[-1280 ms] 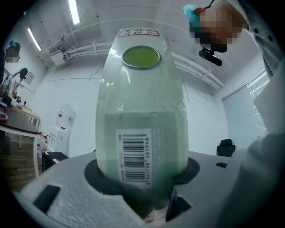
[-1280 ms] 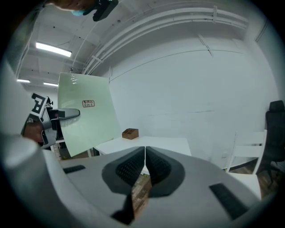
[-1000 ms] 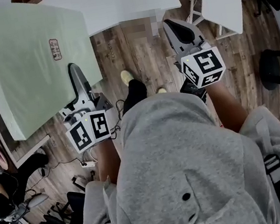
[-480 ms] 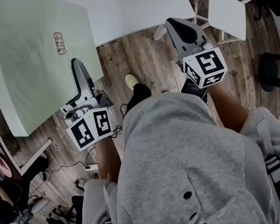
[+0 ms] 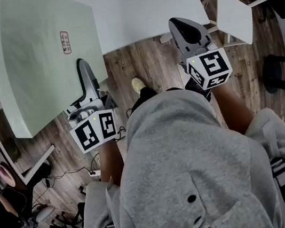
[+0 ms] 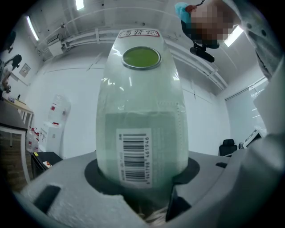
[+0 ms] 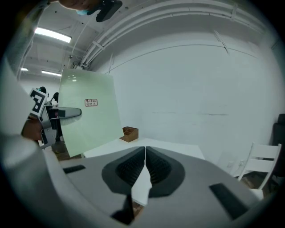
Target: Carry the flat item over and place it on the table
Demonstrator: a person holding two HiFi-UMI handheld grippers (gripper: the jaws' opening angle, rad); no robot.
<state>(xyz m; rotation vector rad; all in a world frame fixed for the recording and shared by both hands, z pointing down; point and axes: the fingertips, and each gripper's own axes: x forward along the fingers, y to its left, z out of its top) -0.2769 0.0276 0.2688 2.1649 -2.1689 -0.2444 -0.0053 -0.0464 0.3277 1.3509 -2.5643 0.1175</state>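
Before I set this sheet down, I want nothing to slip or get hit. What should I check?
1. Left gripper clamped on the green sheet: ok.
2. Right gripper free to help: ok, jaws together, nothing between them.
3. Sheet above the table: not ok, it hangs to the table's left, above the floor.
4. Landing spot bare: ok near this edge; a small wooden box sits farther back.
5. Chair out of the way: ok, it stands off to the right.

The green board (image 5: 42, 62) has moved nearer the white table (image 5: 141, 8).
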